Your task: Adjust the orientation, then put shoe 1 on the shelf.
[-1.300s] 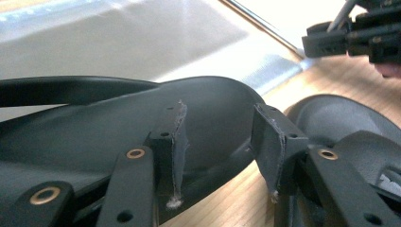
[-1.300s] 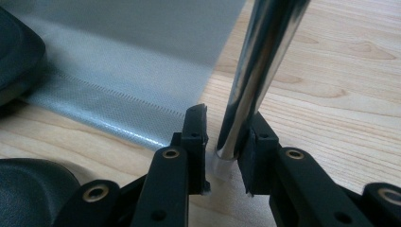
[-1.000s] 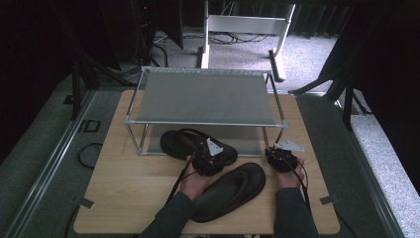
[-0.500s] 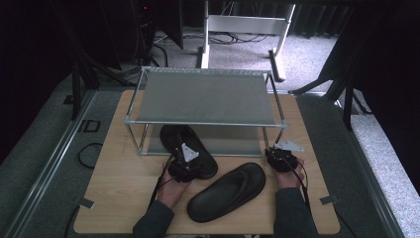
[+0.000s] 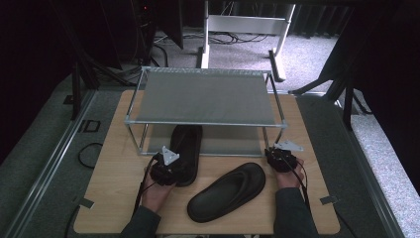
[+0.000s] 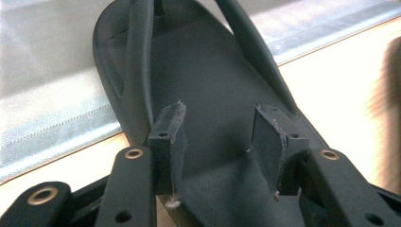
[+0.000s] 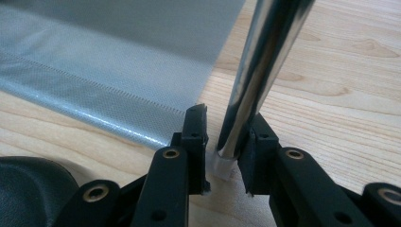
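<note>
While a two-tier metal rack (image 5: 208,96) fills the far half of the wooden table (image 5: 114,198), one black flip-flop (image 5: 184,148) lies with its toe end under the rack's lower shelf (image 5: 218,141), partly hidden. The left claw (image 5: 168,166) sits at its heel, jaws spread over the sole, nothing pinched. A second flip-flop (image 5: 228,191) lies aslant near the front edge. The right claw (image 7: 222,142) straddles the rack's near right leg (image 7: 257,71); whether it presses the leg is unclear.

No readable text, labels or numbers, possibly lost to blur
</note>
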Available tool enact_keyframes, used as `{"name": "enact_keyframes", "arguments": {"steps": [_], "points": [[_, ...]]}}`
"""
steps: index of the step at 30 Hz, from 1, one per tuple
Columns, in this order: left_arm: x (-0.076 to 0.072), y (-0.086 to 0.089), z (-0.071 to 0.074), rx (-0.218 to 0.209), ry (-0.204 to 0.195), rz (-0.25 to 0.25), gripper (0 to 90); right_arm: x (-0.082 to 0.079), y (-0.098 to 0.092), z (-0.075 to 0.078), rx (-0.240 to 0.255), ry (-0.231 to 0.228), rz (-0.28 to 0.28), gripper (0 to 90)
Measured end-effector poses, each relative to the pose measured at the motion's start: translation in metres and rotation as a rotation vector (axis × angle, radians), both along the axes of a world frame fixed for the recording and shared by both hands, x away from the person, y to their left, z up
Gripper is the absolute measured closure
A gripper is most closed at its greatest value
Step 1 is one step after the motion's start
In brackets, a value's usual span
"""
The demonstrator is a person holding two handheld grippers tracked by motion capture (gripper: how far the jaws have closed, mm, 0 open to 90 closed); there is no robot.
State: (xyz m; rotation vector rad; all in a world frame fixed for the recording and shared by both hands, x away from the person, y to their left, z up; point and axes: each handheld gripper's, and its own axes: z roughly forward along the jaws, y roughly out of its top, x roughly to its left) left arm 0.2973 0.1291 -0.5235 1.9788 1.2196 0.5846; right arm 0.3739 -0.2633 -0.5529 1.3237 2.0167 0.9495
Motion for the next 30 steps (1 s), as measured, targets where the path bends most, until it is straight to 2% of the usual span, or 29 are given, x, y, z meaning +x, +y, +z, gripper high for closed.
{"name": "enact_keyframes", "arguments": {"steps": [2, 5, 8, 9, 12, 14, 15, 16, 20, 24, 30], "points": [[-0.005, 0.000, 0.001, 0.006, -0.011, 0.000, 51.0, 0.000, 0.000, 0.000, 0.000, 0.000, 0.000, 74.3], [-0.014, 0.002, 0.005, -0.010, -0.042, 0.003, 44.3, 0.000, 0.000, 0.000, 0.000, 0.001, 0.000, 74.3], [-0.019, 0.004, 0.008, -0.016, -0.060, 0.017, 38.0, 0.000, 0.000, 0.000, 0.001, 0.001, 0.001, 74.4], [-0.025, 0.006, 0.010, -0.024, -0.073, 0.030, 38.0, 0.000, 0.000, 0.000, 0.001, 0.001, 0.001, 74.4], [-0.034, 0.009, 0.012, -0.033, -0.076, 0.026, 28.5, 0.000, 0.000, 0.000, 0.000, 0.001, 0.000, 74.5], [-0.039, 0.010, 0.011, -0.029, -0.078, 0.024, 26.6, 0.000, 0.000, 0.000, 0.001, 0.001, 0.000, 74.5], [-0.041, 0.010, 0.009, -0.028, -0.071, 0.023, 19.3, 0.000, 0.000, 0.000, 0.000, 0.001, -0.001, 74.8], [-0.043, 0.010, 0.008, -0.027, -0.068, 0.021, 18.0, 0.000, 0.000, 0.000, 0.000, 0.001, -0.002, 74.9], [-0.047, 0.010, 0.002, -0.054, -0.037, -0.011, 15.8, 0.000, 0.000, 0.000, -0.001, 0.001, -0.004, 75.9], [-0.052, 0.008, -0.001, -0.042, -0.035, -0.020, 13.8, 0.000, -0.001, 0.000, -0.002, 0.000, -0.006, 77.4], [-0.054, 0.006, -0.008, -0.041, -0.007, -0.017, 8.5, 0.000, -0.001, 0.000, -0.003, -0.005, -0.009, 78.6]]}}
